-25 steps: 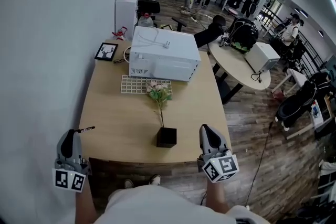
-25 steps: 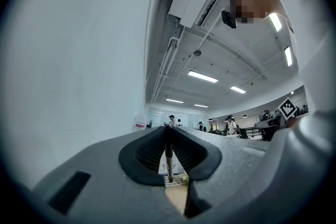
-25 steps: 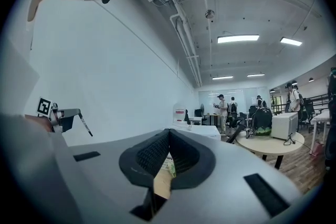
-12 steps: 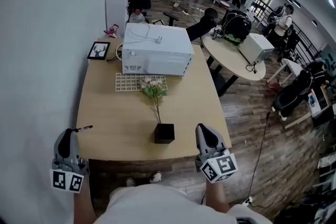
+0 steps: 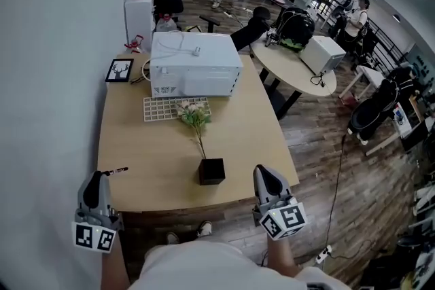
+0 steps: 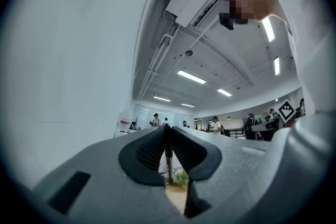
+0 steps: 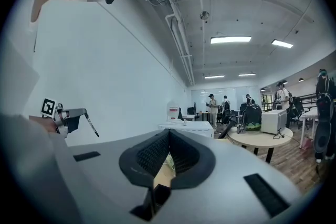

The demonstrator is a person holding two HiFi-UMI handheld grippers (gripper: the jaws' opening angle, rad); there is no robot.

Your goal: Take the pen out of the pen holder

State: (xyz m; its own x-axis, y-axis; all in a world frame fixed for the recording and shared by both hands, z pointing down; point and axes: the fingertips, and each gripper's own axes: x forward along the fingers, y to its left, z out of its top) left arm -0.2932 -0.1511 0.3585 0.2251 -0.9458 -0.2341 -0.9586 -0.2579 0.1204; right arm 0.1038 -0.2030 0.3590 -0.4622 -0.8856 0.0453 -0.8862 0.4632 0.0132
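Observation:
A black cube pen holder stands near the front edge of the wooden table, with a flower sprig rising from it. My left gripper hovers at the table's front left corner, shut on a thin dark pen that sticks out to the right. In the left gripper view the pen runs upright between the closed pads of that gripper. My right gripper sits right of the holder, shut and empty, its pads meeting at the tip. The right gripper view shows the pen slanting down.
A white boxy appliance stands at the back of the table, with a cream grid tray in front of it and a framed deer picture to its left. A wall runs along the left. A round table stands to the right.
The head view has swung, so the table sits higher and further left. The left gripper with the pen has drifted slightly right; the right gripper holds about the same spot.

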